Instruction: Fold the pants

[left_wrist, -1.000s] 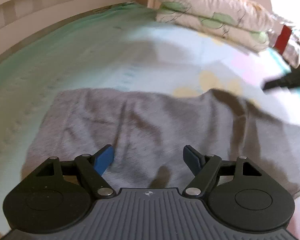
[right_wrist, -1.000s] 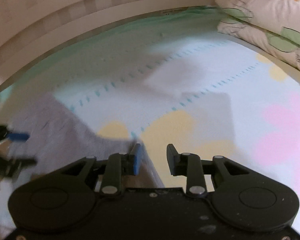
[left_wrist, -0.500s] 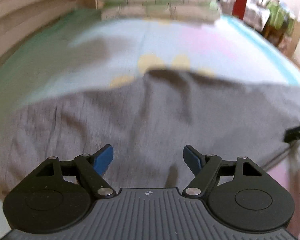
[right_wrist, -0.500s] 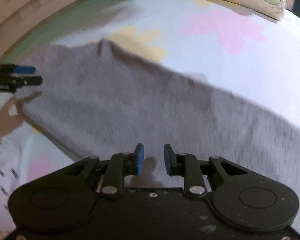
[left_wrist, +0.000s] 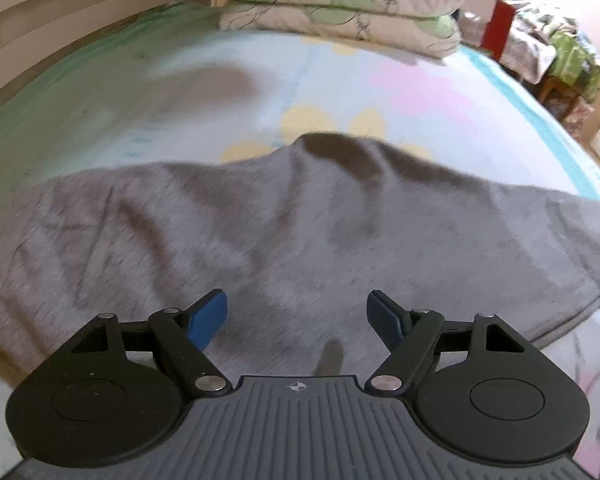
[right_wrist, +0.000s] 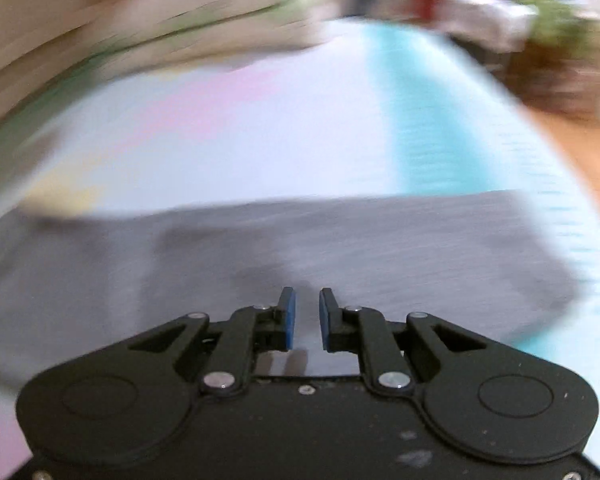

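Grey pants (left_wrist: 300,232) lie spread across the bed, wrinkled, with a raised peak at their far edge. My left gripper (left_wrist: 298,312) hovers above their near part, wide open and empty. In the blurred right wrist view the pants (right_wrist: 340,240) stretch across the frame to a squared end at the right. My right gripper (right_wrist: 307,312) is over them with a narrow gap between its blue pads and nothing between them.
The bed sheet (left_wrist: 220,92) is pale with yellow and pink flowers and a teal border (right_wrist: 420,128). Two pillows (left_wrist: 340,4) lie at the head. A wooden rail (left_wrist: 60,20) runs along the left. Cluttered furniture (left_wrist: 540,44) stands beyond the bed's right side.
The left view has swung slightly back to the left over the pants. The right gripper has swept right along the pants toward their end. Both jaws keep their width.
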A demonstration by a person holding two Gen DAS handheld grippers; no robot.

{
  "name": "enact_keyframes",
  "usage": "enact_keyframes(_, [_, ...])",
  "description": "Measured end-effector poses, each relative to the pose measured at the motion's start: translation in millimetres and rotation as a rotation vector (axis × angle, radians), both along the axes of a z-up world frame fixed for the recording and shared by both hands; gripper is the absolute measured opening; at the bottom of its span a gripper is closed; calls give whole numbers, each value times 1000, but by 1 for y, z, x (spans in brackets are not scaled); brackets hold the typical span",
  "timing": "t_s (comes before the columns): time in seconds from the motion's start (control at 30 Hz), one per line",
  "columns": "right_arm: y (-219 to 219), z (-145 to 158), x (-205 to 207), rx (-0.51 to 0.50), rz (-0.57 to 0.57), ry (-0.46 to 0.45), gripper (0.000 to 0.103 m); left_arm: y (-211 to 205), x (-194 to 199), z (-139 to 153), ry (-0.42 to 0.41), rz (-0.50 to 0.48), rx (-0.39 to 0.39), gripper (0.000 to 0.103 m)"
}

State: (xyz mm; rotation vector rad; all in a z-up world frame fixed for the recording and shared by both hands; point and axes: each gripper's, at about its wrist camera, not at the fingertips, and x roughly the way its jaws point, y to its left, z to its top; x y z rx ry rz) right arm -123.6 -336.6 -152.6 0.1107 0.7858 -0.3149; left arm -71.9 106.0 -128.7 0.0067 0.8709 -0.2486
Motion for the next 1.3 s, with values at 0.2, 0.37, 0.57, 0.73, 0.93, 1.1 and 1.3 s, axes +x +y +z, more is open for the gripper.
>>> enact_keyframes(0.2, [-71,-5,-4,-20,-220,19,23,-18,16,-2,19,-40,-28,76])
enact_keyframes(0.37, [-72,-1,25,-34,-150,-25,30,-28,44,7,3,-55,-62,76])
enact_keyframes(0.57, [-50,-4,70,-12,-9,-25,31,-36,96,18,-26,-36,-80,76])
enact_keyframes(0.73, [-10,-3,90,-12,160,-27,31,-47,128,6,-23,-44,11,76])
enact_keyframes(0.93, [7,-18,94,14,207,17,31,-47,163,-24,35,17,81,76])
enact_keyframes(1.1, [22,-9,94,-22,241,-20,31,-46,167,-32,28,36,92,82])
enact_keyframes(1.3, [102,11,103,21,511,-94,31,-33,150,2,-69,91,39,81])
